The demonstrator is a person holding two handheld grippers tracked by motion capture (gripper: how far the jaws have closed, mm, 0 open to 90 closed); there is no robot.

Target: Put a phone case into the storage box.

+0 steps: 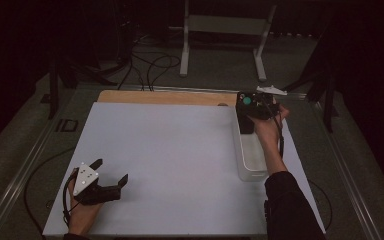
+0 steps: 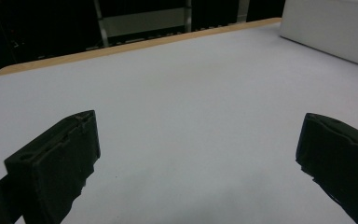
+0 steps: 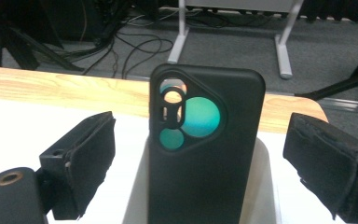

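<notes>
A black phone case (image 1: 245,121) with a green camera cut-out stands upright at the far end of a white bin (image 1: 252,167) on the right of the table. My right gripper (image 1: 254,106) is at the case, a hand holding it from behind. In the right gripper view the case (image 3: 205,154) rises from the bin (image 3: 266,179) between the two jaws, which stand wide apart on either side without touching it; the right gripper (image 3: 198,158) is open. My left gripper (image 1: 111,171) rests low at the front left of the white board, open and with nothing in it (image 2: 198,154).
A white board (image 1: 180,150) covers the table, with a wooden strip (image 1: 165,96) along its far edge. The bin's wall (image 2: 335,32) lies far to the right of the left gripper. Beyond the table are cables (image 1: 150,65) and a white stand (image 1: 185,50) on the floor.
</notes>
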